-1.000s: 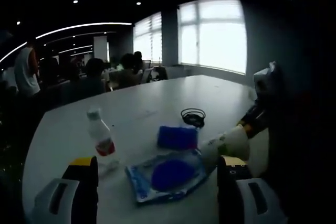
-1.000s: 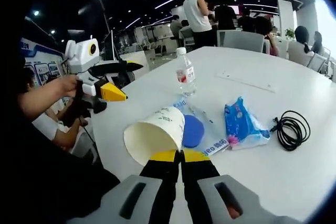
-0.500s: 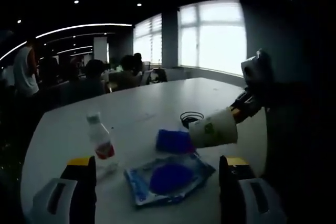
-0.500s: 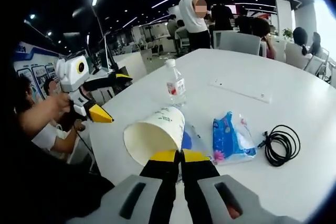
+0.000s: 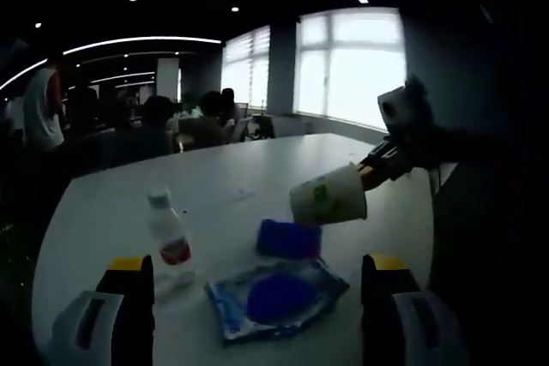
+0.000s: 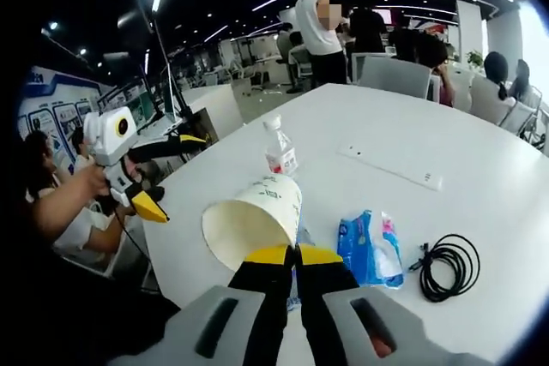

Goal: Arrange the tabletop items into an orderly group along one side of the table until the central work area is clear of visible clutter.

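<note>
Change since earlier: over the last second the white paper cup with green print [image 6: 253,220] has been lifted off the white table [image 6: 480,160] and is now carried in the air above the clutter.
Cup appearance: a tapered white paper cup [image 5: 328,198], green marking on its side, pale inside.
Cup position: seen from the left gripper view, it hangs above the blue tissue pack [image 5: 289,238], clear of the tabletop.
Right gripper [image 6: 296,255]: its yellow-tipped jaws are pressed together on the cup's rim; it is also seen from the left gripper view [image 5: 388,153].
Left gripper [image 5: 257,267]: its jaws are spread wide with nothing between them; seen from the right gripper view [image 6: 146,173], it is held at the table's edge in a person's hand [image 6: 73,199].
Surroundings: a clear plastic bottle with a red label [image 5: 169,237], a flat clear packet with a blue round item inside [image 5: 276,296], the tissue pack [image 6: 371,246] and a coiled black cable [image 6: 448,267] lie on the table.
In the way: the cup hides part of the packet in the right gripper view.
Cup axis: the long axis lies roughly sideways, mouth toward the right gripper, base away from it.
</note>
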The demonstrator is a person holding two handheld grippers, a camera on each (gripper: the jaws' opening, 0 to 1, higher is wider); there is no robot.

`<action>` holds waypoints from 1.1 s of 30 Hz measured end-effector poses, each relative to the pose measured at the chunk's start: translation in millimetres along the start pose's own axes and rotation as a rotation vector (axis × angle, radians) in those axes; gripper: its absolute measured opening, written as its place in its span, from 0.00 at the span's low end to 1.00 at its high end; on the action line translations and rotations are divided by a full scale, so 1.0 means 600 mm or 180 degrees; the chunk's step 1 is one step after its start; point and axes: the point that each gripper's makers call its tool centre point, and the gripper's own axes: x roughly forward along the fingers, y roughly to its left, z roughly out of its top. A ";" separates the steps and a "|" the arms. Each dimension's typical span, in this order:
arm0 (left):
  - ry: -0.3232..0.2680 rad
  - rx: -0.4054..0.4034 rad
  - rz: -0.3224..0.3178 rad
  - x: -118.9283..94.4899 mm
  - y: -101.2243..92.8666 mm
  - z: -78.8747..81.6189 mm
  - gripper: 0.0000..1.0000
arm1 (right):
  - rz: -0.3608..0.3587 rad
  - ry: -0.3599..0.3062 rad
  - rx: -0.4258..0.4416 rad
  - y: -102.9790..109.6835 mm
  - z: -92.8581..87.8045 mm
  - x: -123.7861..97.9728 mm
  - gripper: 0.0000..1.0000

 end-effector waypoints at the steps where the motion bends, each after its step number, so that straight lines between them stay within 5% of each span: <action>1: 0.0010 0.0007 0.0004 0.000 0.000 -0.001 1.00 | 0.0011 0.0008 -0.0053 -0.001 0.003 0.001 0.00; 18: 0.0004 0.0056 -0.0012 0.001 -0.005 0.000 1.00 | -0.0051 0.0292 -0.0255 -0.040 0.026 0.021 0.00; 33: 0.0009 0.0079 -0.0008 0.002 -0.001 -0.001 1.00 | 0.0058 0.0442 -0.0001 -0.057 0.046 0.059 0.00</action>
